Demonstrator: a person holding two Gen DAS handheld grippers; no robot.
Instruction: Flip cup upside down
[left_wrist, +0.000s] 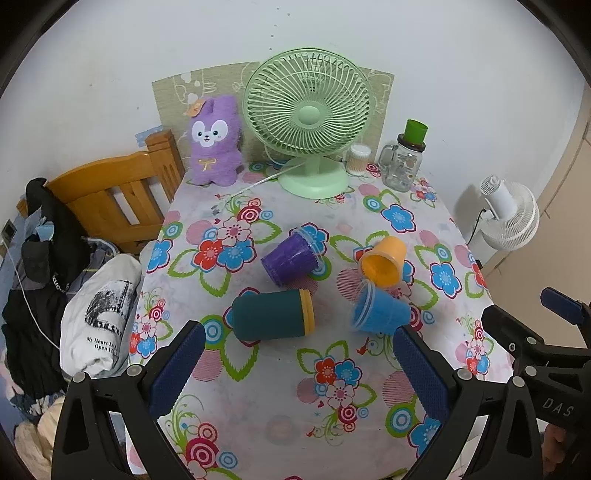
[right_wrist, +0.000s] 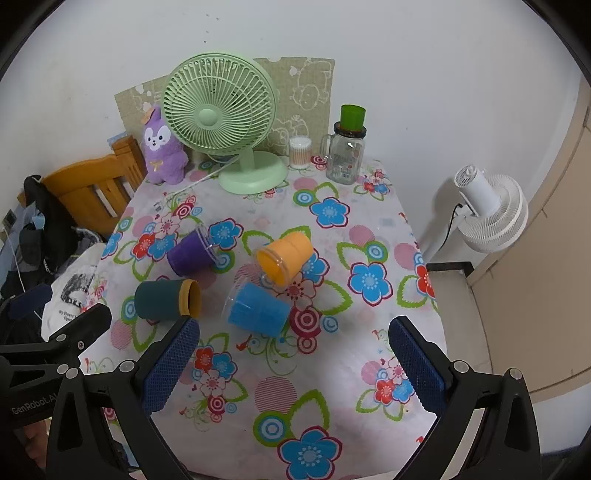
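Observation:
Several cups lie on their sides on the flowered tablecloth: a dark teal cup with a yellow rim, a purple cup, an orange cup and a blue cup. My left gripper is open and empty, just short of the teal and blue cups. My right gripper is open and empty, just short of the blue cup. The right gripper also shows at the right edge of the left wrist view.
At the table's back stand a green fan, a purple plush rabbit, a cotton swab jar and a glass mug jar with a green cup on top. A wooden bed frame and clothes lie left. A white fan stands right.

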